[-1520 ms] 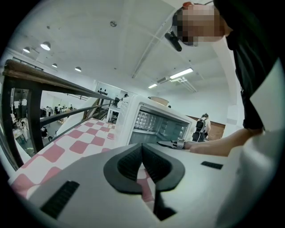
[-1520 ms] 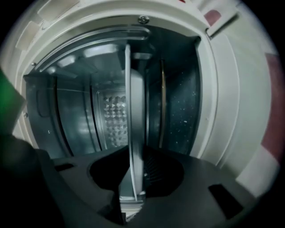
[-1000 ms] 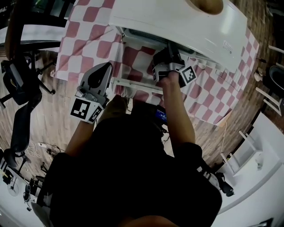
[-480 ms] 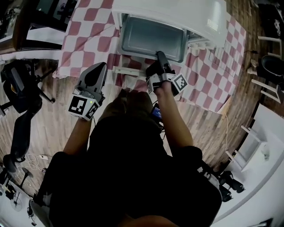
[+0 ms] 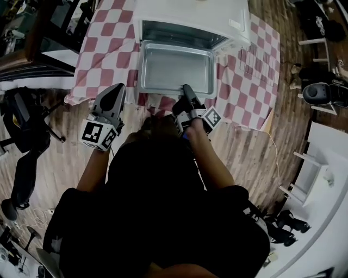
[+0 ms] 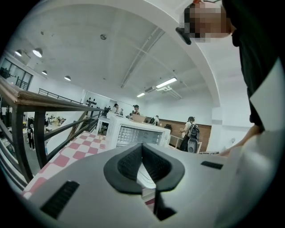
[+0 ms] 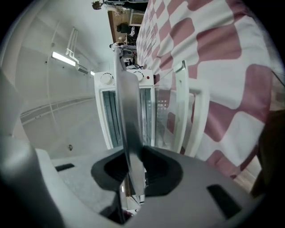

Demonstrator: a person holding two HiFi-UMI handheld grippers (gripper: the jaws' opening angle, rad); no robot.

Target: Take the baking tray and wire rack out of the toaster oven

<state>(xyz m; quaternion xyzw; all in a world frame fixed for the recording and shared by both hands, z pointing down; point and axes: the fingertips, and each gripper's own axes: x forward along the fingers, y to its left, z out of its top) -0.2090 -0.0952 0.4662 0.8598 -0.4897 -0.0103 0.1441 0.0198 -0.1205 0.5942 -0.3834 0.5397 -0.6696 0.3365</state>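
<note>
Two claws, right claw (image 7: 132, 171) pinching baking tray (image 5: 174, 68) rim; left claw (image 6: 142, 151) shut

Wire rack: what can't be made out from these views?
- Wire rack: seen in no view. The toaster oven cavity is a dark sliver in the head view, and the baking tray cuts across it in the right gripper view.
- Oven dials: too small to read, right gripper view.

A big open lab hall — people (image 6: 191, 132) are standing about mid-frame under strip lights (image 6: 168, 83), an office chair (image 5: 22, 117) sitting at left.
</note>
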